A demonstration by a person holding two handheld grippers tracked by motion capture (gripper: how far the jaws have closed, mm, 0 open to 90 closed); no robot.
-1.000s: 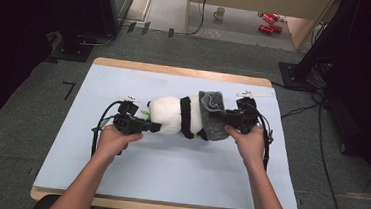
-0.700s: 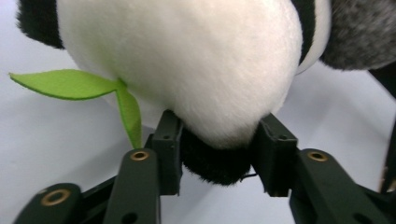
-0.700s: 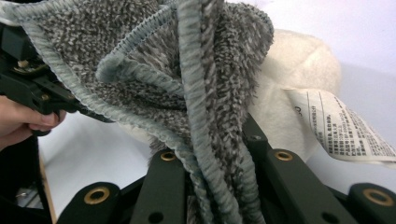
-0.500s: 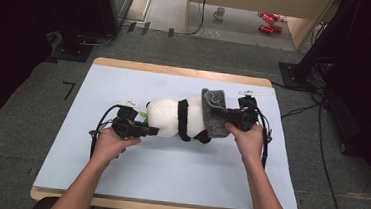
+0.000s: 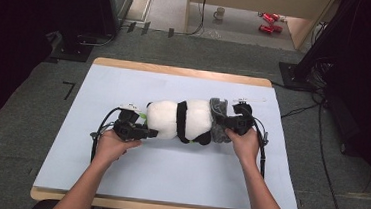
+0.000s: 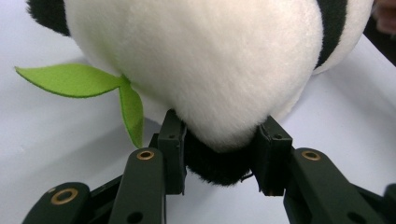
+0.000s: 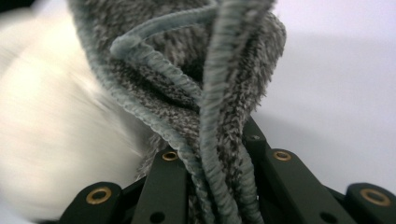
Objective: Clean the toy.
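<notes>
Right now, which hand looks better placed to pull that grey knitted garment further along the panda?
The right. Its fingers are already shut on the grey knitted garment at that end of the black-and-white plush panda. The left fingers grip a black furry part at the panda's other end, steadying it.

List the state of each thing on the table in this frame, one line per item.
Black-and-white plush panda toy: lying on its side on the table.
Grey knitted cloth piece: bunched at the panda's right end.
Green felt leaf: loose at the panda's side.
Left gripper: jaws pinching a black plush part.
Right gripper: jaws clamped on the cloth.
</notes>
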